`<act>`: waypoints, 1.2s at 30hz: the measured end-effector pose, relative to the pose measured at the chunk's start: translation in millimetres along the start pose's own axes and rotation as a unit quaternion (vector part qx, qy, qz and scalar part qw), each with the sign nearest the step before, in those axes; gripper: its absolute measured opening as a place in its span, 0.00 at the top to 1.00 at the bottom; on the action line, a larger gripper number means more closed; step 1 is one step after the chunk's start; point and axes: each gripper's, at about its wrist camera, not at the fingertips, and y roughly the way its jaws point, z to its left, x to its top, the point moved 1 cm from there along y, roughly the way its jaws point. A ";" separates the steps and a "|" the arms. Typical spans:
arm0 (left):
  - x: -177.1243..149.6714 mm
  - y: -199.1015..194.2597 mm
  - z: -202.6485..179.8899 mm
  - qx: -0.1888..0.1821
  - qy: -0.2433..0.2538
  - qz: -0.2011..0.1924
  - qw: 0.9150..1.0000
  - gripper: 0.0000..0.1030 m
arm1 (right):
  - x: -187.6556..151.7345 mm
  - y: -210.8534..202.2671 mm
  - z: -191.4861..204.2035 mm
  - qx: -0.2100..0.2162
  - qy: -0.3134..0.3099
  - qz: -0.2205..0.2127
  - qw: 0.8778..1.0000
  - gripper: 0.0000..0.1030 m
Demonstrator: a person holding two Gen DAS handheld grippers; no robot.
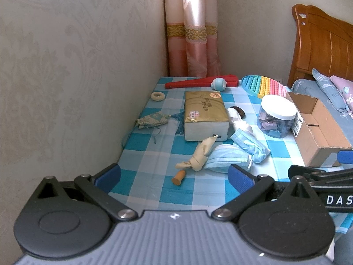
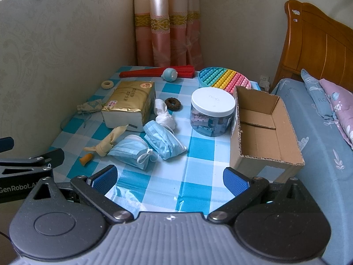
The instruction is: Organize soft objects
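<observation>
On the blue checked tablecloth (image 2: pixel 194 154) lie two blue face masks (image 2: pixel 132 150) (image 2: pixel 164 140), a knotted yellow cloth (image 2: pixel 106 143), a knotted white cloth (image 2: pixel 164 113), a small beige pouch (image 2: pixel 89 107) and a gold tissue pack (image 2: pixel 130 108). The masks (image 1: pixel 227 156) (image 1: pixel 251 142), the yellow cloth (image 1: pixel 200 154) and the pouch (image 1: pixel 151 120) also show in the left wrist view. An open cardboard box (image 2: pixel 262 132) stands at the right. My left gripper (image 1: pixel 174 175) is open and empty, just short of the yellow cloth. My right gripper (image 2: pixel 169 177) is open and empty, near the table's front edge.
A clear jar with a white lid (image 2: pixel 211 112) stands beside the box. A rainbow pop toy (image 2: pixel 224 79), a red fan (image 2: pixel 158 71), a small teal toy (image 2: pixel 169 74), two rings (image 2: pixel 173 103) (image 2: pixel 107 85) and an orange earplug (image 2: pixel 86 159) lie around. A bed (image 2: pixel 320 143) is at right.
</observation>
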 end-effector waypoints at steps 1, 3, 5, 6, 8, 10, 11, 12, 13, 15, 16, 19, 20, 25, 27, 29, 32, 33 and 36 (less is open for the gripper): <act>-0.1 -0.1 0.1 0.000 0.000 0.000 1.000 0.00 | 0.3 0.1 0.6 0.000 -0.001 0.000 1.000 0.00; -0.9 0.0 0.4 0.000 0.000 0.000 1.000 0.00 | 0.4 0.2 1.0 0.000 -0.001 -0.001 1.000 0.00; -0.4 -0.9 0.3 -0.001 -0.001 -0.001 1.000 0.00 | 1.3 1.0 1.8 0.001 -0.003 -0.002 1.000 0.00; 0.3 -1.0 -0.2 -0.001 0.000 -0.001 1.000 0.00 | 1.7 1.6 2.4 0.000 -0.004 -0.002 1.000 0.00; 1.8 -1.1 -0.2 -0.001 -0.002 0.000 1.000 0.00 | 2.6 3.1 3.1 0.000 -0.004 -0.003 1.000 0.00; 2.2 0.1 1.3 -0.002 -0.003 -0.001 1.000 0.00 | 3.6 4.9 2.8 0.000 -0.004 -0.003 1.000 0.00; 2.5 0.8 1.9 -0.003 -0.003 0.000 1.000 0.01 | 4.3 6.0 2.8 0.001 -0.004 -0.003 1.000 0.00; 3.1 1.8 2.2 -0.005 -0.003 -0.001 1.000 0.01 | 4.8 6.8 2.7 0.001 -0.004 -0.004 1.000 0.00; 3.2 4.4 4.1 -0.007 -0.004 -0.002 1.000 0.01 | 5.4 7.6 2.6 0.003 -0.005 -0.005 1.000 0.00; 2.9 8.5 6.8 -0.014 -0.008 -0.003 1.000 0.00 | 6.1 9.0 2.3 0.006 -0.007 -0.009 1.000 0.00; 2.3 10.8 8.2 -0.019 -0.012 -0.002 1.000 0.00 | 6.7 10.3 2.0 0.006 -0.008 -0.009 1.000 0.00; 1.3 19.7 11.3 -0.032 -0.020 0.002 0.999 0.00 | 6.6 13.7 0.7 0.010 -0.011 -0.014 1.000 0.00; 0.8 22.7 11.4 -0.032 -0.017 0.004 0.999 0.00 | 6.3 15.0 -0.4 0.012 -0.011 -0.015 1.000 0.00; -3.6 35.7 11.0 -0.031 -0.004 0.002 1.000 0.00 | 1.8 22.1 -6.5 0.019 -0.016 -0.019 1.000 0.00; -6.5 40.6 11.6 -0.029 0.000 0.000 1.000 0.00 | -0.5 26.7 -8.4 0.020 -0.018 -0.016 1.000 0.00; -9.0 46.0 12.2 -0.031 0.002 0.000 1.000 0.00 | -2.8 31.5 -10.7 0.020 -0.019 -0.011 1.000 0.00; -12.5 56.1 13.3 -0.036 0.003 0.004 0.999 0.00 | -5.4 38.8 -15.0 0.023 -0.019 -0.005 1.000 0.00; -13.7 60.0 13.7 -0.039 0.004 0.006 0.999 0.00 | -6.1 41.5 -16.2 0.023 -0.019 -0.003 1.000 0.00; -18.2 72.1 15.7 -0.045 0.003 0.015 0.999 0.00 | -7.6 47.9 -19.5 0.027 -0.019 0.001 0.999 0.00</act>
